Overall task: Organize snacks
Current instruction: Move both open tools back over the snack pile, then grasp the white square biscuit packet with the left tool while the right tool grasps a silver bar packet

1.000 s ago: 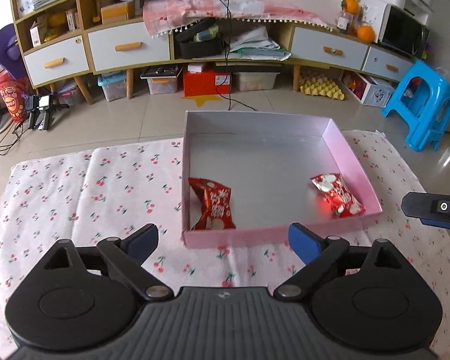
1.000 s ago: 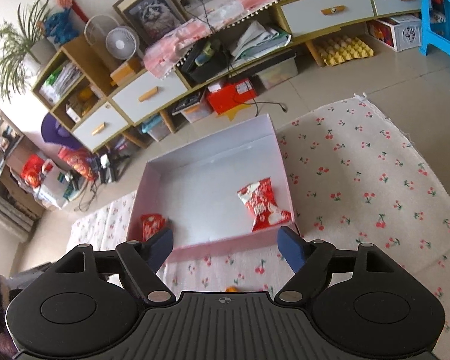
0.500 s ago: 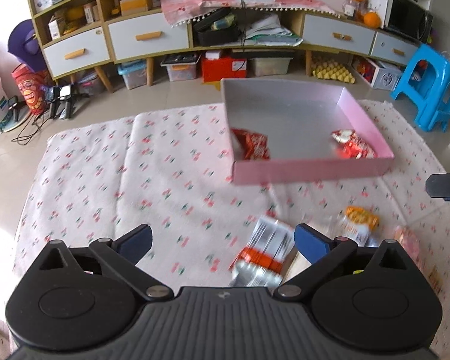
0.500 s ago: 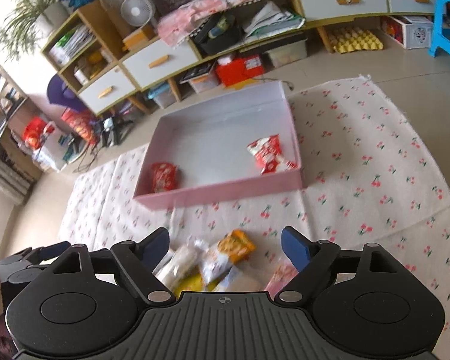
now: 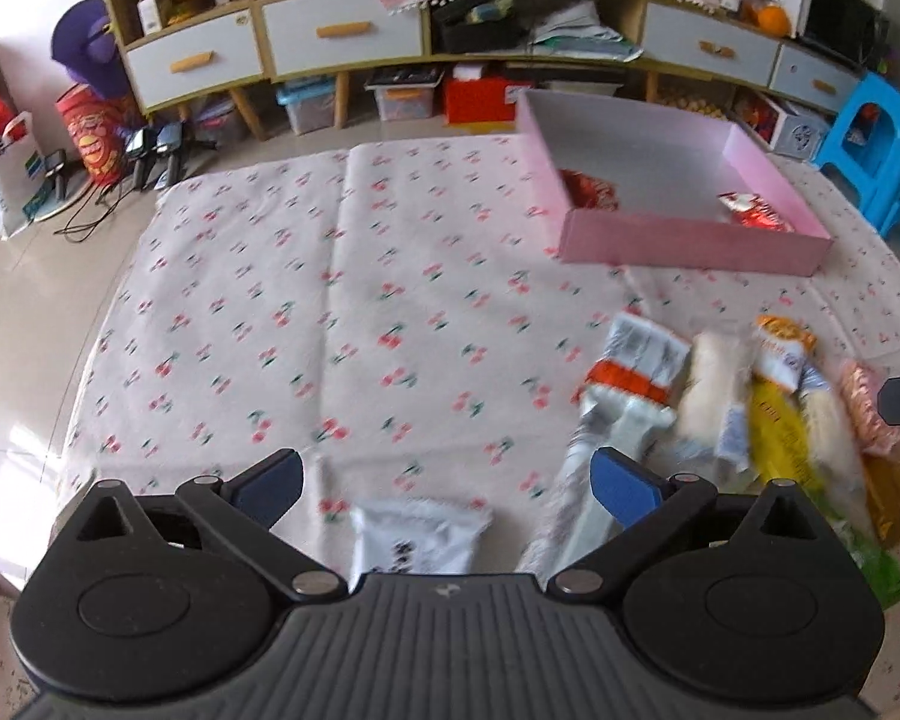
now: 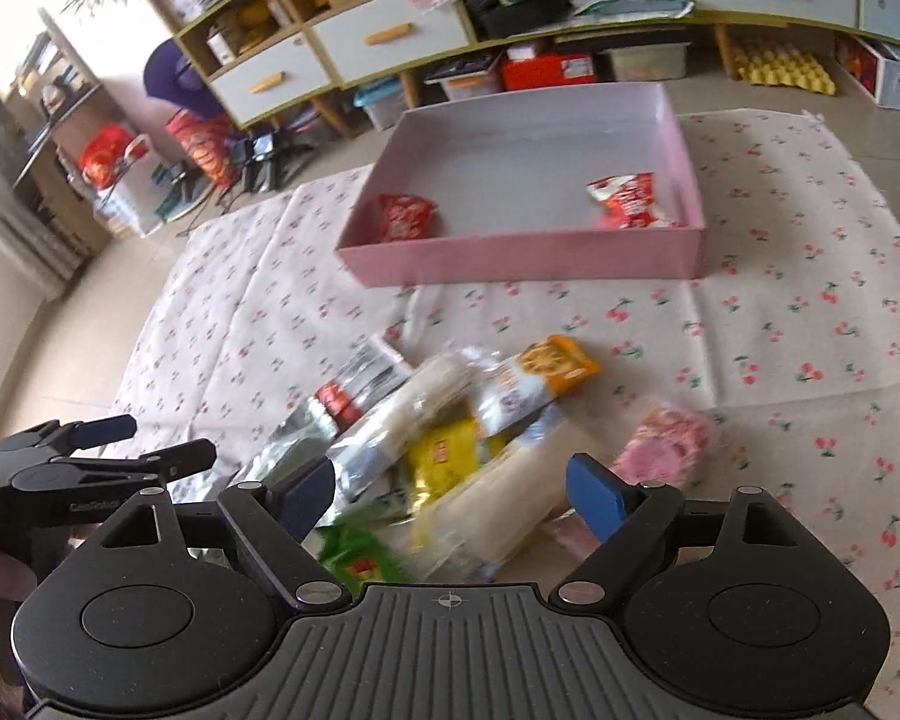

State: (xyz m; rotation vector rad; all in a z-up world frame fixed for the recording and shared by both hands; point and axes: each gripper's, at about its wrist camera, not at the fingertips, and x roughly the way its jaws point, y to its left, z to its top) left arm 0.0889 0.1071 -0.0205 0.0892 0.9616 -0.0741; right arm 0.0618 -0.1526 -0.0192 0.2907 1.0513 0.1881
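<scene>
A pink box (image 5: 690, 252) (image 6: 522, 255) sits at the far side of the cherry-print cloth with two red packets (image 6: 405, 216) (image 6: 630, 201) inside. Nearer lies a loose pile of snacks: an orange packet (image 6: 555, 363), a silver-and-red packet (image 5: 636, 360), a yellow one (image 6: 450, 450), a long cream one (image 6: 498, 492) and a pink one (image 6: 666, 444). My right gripper (image 6: 453, 492) hovers over this pile, its jaws opening, the cream packet below them and not gripped. My left gripper (image 5: 444, 480) is open over the cloth left of the pile, a white packet (image 5: 417, 540) lying under it.
The cloth (image 5: 330, 300) lies on a tiled floor. Behind it runs a low cabinet with drawers (image 5: 342, 36) and storage boxes underneath. A blue stool (image 5: 876, 150) stands at the far right; red bags (image 5: 90, 138) and cables sit at the far left.
Both grippers have pulled back from the pink box towards the near side of the cloth. The snack pile and white packet have come into view. The right jaws stand slightly wider.
</scene>
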